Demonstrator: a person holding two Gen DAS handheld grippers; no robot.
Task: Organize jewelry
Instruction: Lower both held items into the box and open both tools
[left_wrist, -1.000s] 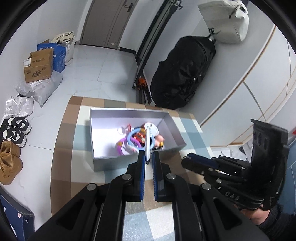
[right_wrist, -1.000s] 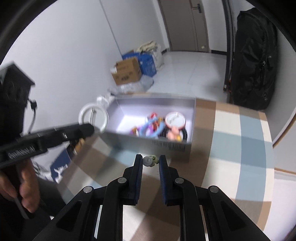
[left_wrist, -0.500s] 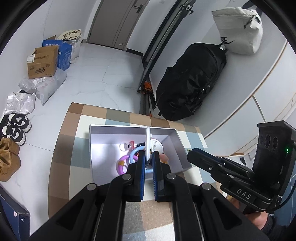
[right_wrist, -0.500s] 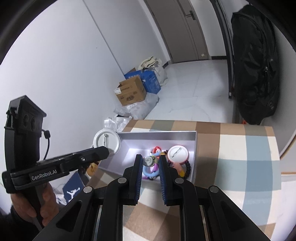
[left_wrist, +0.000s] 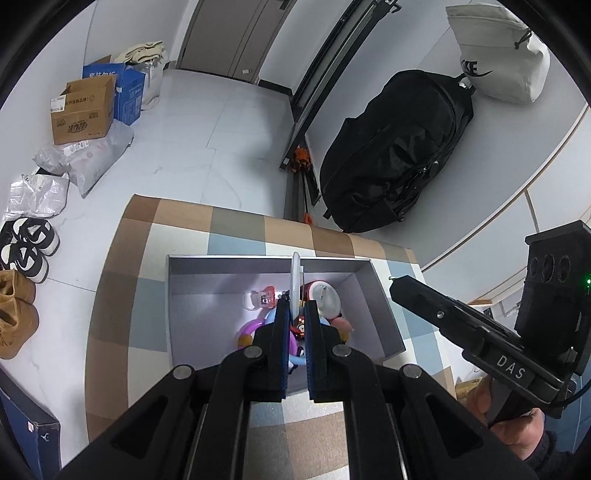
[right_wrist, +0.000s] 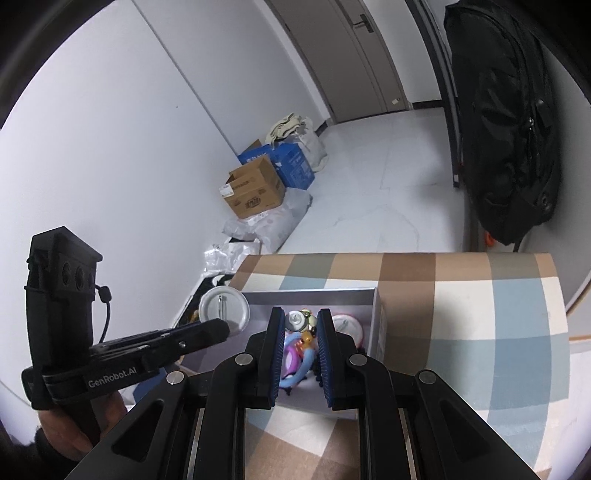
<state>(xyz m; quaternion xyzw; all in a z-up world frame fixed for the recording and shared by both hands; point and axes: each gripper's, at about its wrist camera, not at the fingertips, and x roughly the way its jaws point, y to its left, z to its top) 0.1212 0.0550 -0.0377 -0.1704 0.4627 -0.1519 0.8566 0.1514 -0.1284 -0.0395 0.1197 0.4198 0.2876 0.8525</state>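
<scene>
1. Left gripper (left_wrist: 296, 308) clamps a white pin badge (left_wrist: 296, 280) edge-on above the grey box (left_wrist: 384, 325)
2. Right gripper (right_wrist: 301, 325), at three o'clock, pinches a small charm (right_wrist: 300, 320) above the box
3. Several trinkets (left_wrist: 258, 328) are already boxed; these two still await dropping

We see the grey box (left_wrist: 192, 325) open-topped, left half bare; jewelry pile (left_wrist: 295, 325) crowds its right.

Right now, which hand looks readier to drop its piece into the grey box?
Probably the left gripper: its round badge sits over the grey box, whereas the right gripper holds its small charm nearer one wall.
</scene>
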